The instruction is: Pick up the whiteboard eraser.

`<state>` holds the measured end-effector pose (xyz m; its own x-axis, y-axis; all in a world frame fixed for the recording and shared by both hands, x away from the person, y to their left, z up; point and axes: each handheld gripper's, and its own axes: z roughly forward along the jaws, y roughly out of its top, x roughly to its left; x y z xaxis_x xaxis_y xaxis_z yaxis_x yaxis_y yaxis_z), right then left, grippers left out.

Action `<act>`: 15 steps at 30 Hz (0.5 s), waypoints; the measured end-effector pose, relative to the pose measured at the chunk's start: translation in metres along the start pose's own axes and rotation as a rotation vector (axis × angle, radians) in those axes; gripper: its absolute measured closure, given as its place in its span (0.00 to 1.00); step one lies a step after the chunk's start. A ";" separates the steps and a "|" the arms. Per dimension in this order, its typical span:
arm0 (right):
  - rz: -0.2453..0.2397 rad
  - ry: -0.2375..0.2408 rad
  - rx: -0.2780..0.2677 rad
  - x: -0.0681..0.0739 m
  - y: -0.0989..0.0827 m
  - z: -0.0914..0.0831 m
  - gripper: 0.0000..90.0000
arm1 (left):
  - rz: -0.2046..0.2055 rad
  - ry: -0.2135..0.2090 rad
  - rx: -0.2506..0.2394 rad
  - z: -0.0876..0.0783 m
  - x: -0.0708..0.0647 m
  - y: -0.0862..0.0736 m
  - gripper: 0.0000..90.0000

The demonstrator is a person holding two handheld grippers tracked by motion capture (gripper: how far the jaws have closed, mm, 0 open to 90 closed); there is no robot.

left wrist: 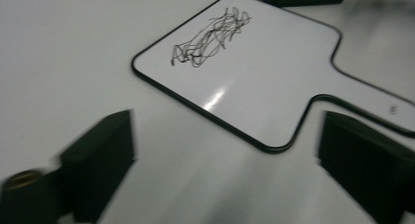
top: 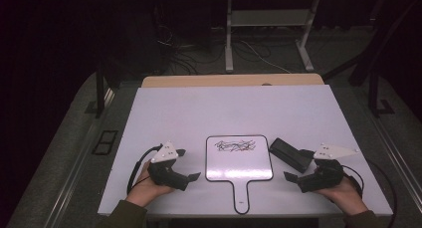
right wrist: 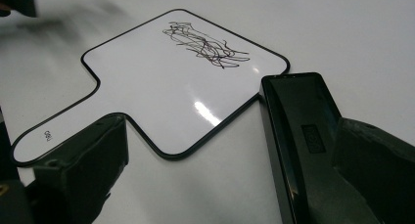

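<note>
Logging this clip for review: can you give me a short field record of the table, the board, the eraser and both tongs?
surface: white table top
board: small handled whiteboard, lying flat between the two tongs, handle toward the person
marks: black scribble on the board's far half
eraser: black block eraser, flat on the table right of the board, close by its far right corner
left tongs: open, holding nothing, left of the board
right tongs: open, holding nothing, by the eraser's near end
</note>
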<state>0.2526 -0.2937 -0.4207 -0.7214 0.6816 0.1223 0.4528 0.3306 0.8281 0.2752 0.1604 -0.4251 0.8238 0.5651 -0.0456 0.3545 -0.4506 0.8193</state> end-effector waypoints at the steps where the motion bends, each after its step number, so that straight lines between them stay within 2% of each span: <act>1: 0.001 0.000 -0.001 0.000 0.000 0.000 0.00 | -0.010 0.001 -0.006 0.000 0.001 0.000 0.14; 7: 0.003 0.002 -0.005 0.000 0.002 0.000 0.00 | -0.005 0.054 0.006 -0.004 0.004 0.000 0.16; 9: 0.002 0.001 -0.005 0.000 0.002 -0.001 0.00 | 0.004 0.048 0.009 -0.004 0.005 0.000 0.16; 15: -0.006 -0.020 -0.002 0.000 0.005 -0.002 0.00 | -0.003 0.057 -0.001 -0.005 0.005 0.002 0.18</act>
<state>0.2543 -0.2935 -0.4153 -0.7136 0.6924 0.1066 0.4472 0.3331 0.8301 0.2781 0.1655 -0.4210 0.7962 0.6048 -0.0159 0.3570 -0.4483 0.8195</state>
